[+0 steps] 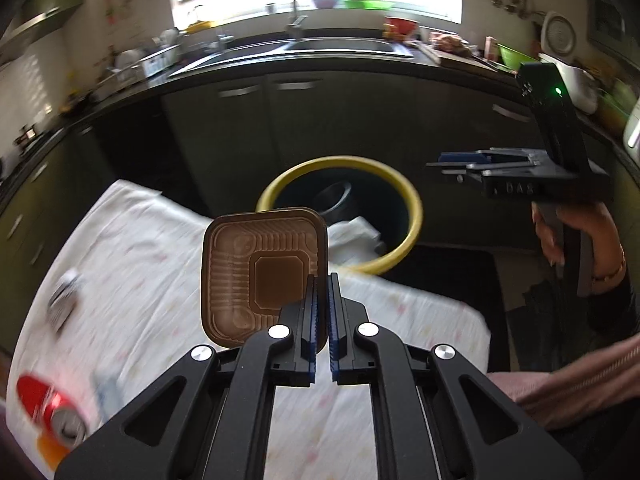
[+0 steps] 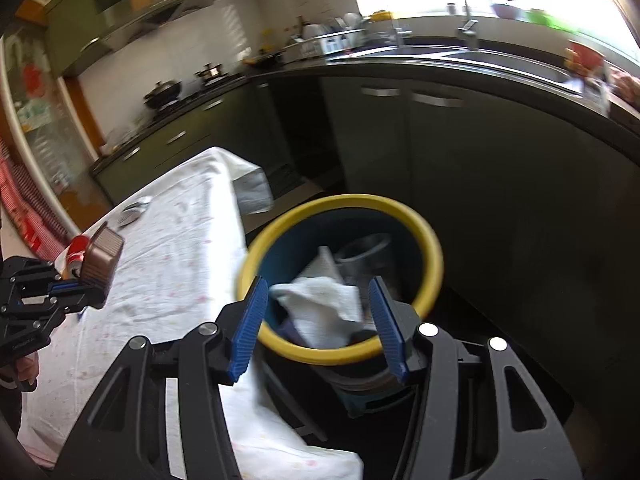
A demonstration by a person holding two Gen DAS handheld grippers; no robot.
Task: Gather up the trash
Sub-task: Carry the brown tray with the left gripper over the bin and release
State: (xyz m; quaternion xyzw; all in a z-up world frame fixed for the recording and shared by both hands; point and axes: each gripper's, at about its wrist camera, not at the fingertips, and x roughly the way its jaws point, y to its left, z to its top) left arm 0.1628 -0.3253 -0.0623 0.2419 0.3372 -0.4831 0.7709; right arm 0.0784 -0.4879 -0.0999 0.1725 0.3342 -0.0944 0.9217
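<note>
My left gripper (image 1: 323,280) is shut on the rim of a brown square plastic tray (image 1: 262,272) and holds it upright above the cloth-covered table (image 1: 160,280). It also shows in the right wrist view (image 2: 100,258). The yellow-rimmed dark bin (image 1: 412,200) stands on the floor just beyond the table edge, with white crumpled paper (image 2: 320,304) and a grey cup (image 2: 368,252) inside. My right gripper (image 2: 316,292) is open and empty, hovering above the bin (image 2: 434,256). A red can (image 1: 48,408) and a crushed silver can (image 1: 64,296) lie on the table at the left.
Dark kitchen cabinets (image 1: 320,128) and a counter with a sink (image 1: 340,46) stand behind the bin. The table's right edge (image 1: 472,320) drops off toward a dark floor. My right hand's gripper body (image 1: 520,172) hangs at the right of the left wrist view.
</note>
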